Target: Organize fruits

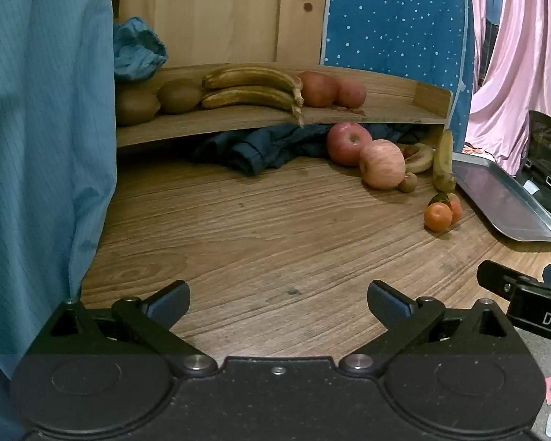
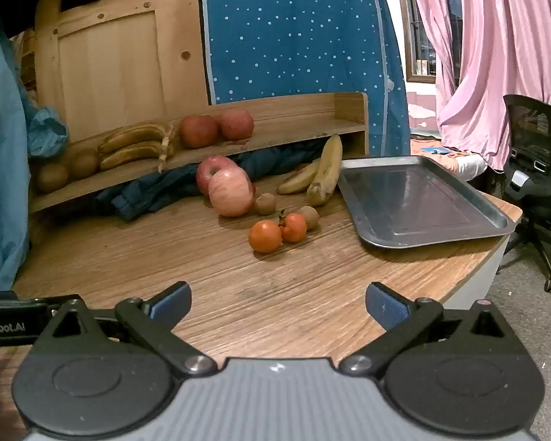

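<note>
Loose fruit lies on the wooden table: two apples, two tangerines, small kiwis and two bananas. The same pile shows at the right of the left wrist view, apples and tangerines. A raised wooden shelf holds two bananas, two apples and kiwis. An empty metal tray lies on the right. My left gripper and my right gripper are both open and empty, low over the table's near part.
A dark blue cloth is stuffed under the shelf. A light blue garment hangs at the left. The table's edge is near the tray. An office chair stands beyond it, with pink curtains behind.
</note>
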{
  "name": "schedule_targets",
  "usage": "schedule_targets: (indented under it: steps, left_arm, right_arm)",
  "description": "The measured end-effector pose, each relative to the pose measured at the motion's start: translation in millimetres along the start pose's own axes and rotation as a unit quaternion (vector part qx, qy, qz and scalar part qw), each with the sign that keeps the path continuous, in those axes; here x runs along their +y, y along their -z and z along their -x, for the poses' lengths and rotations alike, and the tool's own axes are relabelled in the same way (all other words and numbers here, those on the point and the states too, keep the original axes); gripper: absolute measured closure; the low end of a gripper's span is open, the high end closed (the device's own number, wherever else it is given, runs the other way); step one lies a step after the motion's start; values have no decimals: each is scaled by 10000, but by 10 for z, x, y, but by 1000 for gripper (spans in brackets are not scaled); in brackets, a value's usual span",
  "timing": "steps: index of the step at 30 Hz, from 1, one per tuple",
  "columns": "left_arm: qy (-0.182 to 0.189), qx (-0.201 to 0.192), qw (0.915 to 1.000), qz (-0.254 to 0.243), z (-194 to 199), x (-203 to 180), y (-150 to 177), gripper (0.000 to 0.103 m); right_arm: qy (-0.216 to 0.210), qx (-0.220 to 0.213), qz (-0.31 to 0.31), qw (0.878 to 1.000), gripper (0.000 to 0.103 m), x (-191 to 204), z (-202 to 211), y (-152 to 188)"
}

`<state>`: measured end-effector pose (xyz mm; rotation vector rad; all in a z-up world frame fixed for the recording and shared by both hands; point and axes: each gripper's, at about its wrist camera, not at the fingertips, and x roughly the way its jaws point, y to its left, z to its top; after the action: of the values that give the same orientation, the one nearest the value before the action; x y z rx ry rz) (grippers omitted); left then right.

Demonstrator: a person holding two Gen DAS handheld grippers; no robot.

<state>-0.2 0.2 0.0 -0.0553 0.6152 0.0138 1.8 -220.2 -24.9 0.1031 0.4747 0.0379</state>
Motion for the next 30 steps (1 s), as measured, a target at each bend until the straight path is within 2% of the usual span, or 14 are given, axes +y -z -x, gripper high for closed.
schedule_targets:
  steps: [30]
  left_arm:
    - [-10, 31, 10000, -18, 7, -8, 4, 1]
  right_arm:
    - [6, 36, 7, 10000, 0, -3, -18, -1]
